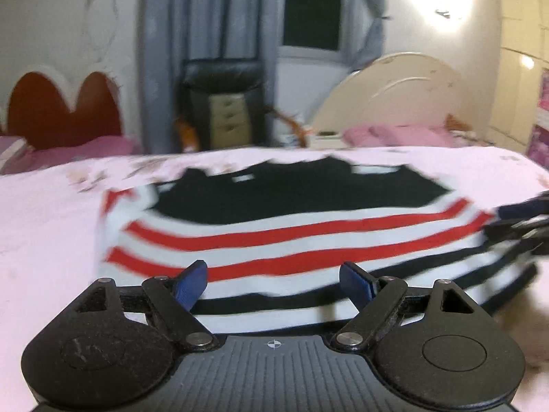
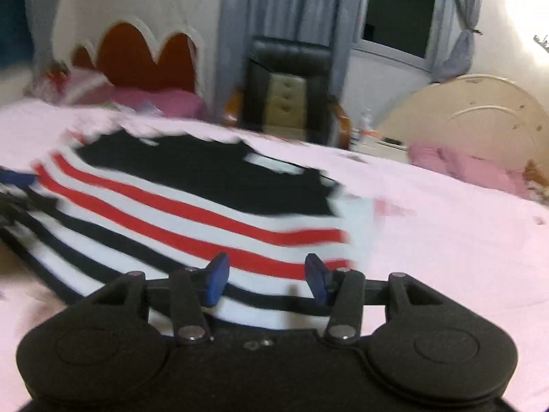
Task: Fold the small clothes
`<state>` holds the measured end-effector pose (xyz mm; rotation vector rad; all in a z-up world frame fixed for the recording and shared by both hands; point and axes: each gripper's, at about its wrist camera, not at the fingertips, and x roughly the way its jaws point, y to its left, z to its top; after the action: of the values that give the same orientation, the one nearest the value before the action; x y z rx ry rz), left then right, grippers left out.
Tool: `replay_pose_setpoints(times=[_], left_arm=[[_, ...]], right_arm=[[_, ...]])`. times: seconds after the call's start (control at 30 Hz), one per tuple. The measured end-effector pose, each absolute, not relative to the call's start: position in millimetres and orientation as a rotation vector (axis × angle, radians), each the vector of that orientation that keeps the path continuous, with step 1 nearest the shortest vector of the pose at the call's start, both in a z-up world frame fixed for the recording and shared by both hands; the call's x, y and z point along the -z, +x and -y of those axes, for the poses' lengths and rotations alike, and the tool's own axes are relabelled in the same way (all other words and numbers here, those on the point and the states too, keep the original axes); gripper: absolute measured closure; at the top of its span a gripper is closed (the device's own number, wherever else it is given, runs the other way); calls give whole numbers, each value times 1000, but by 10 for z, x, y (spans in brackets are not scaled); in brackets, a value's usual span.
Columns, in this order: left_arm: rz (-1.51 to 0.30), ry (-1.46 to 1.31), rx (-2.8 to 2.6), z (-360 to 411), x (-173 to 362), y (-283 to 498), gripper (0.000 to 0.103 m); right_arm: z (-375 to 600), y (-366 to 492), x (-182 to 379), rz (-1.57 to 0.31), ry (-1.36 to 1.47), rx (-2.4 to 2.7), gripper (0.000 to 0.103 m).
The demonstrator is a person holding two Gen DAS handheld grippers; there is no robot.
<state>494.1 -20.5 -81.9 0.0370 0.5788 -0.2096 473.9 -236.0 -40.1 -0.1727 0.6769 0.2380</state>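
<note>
1. Fingers of the left gripper [image 1: 272, 283] stand wide apart; the right gripper [image 2: 267, 279] is parted less – neither holds anything.
2. Striped garment [image 1: 274, 237] lies flat mid-bed, just ahead of both.
3. Pink bedsheet [image 2: 446, 226] spreads bare to the bed's side edges.
4. Motion blur smears the garment's far edge – unclear.

A garment [image 1: 274, 226] was spread on the bed [image 1: 44, 226] just ahead of both grippers (neither touching it); a chair [image 1: 223, 103] was placed beyond.

left gripper [image 1: 272, 283] fingers [image 1: 190, 285] spread wide, nothing between, striped shirt [image 1: 274, 233] flat on pink bed [image 1: 51, 223], right gripper [image 1: 521, 219] at shirt's edge, blurred
</note>
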Motion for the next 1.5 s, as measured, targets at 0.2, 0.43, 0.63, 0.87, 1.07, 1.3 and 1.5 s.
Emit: replay_pose_setpoints(times=[0.2, 0.43, 0.63, 0.87, 1.07, 1.3, 1.5], left_arm=[[-641, 96, 244, 503, 1017, 4882, 20], [-664, 97, 137, -239, 1082, 4672, 20], [-650, 56, 136, -331, 1036, 4647, 20], [-683, 71, 83, -302, 1030, 4651, 20], [-701, 69, 76, -386, 1089, 4623, 20], [-722, 78, 72, -364, 1082, 4667, 18], [-677, 95, 50, -359, 709, 4374, 17]], right_arm=[[1846, 4542, 661, -734, -284, -280, 53], [2611, 4305, 748, -781, -281, -132, 56], [2825, 4289, 679, -815, -150, -111, 63], [2807, 4299, 742, -823, -162, -80, 72], [2815, 4117, 479, -665, -152, -29, 67], [2668, 4348, 779, -821, -187, -93, 74], [2664, 4257, 484, -764, -139, -106, 68]])
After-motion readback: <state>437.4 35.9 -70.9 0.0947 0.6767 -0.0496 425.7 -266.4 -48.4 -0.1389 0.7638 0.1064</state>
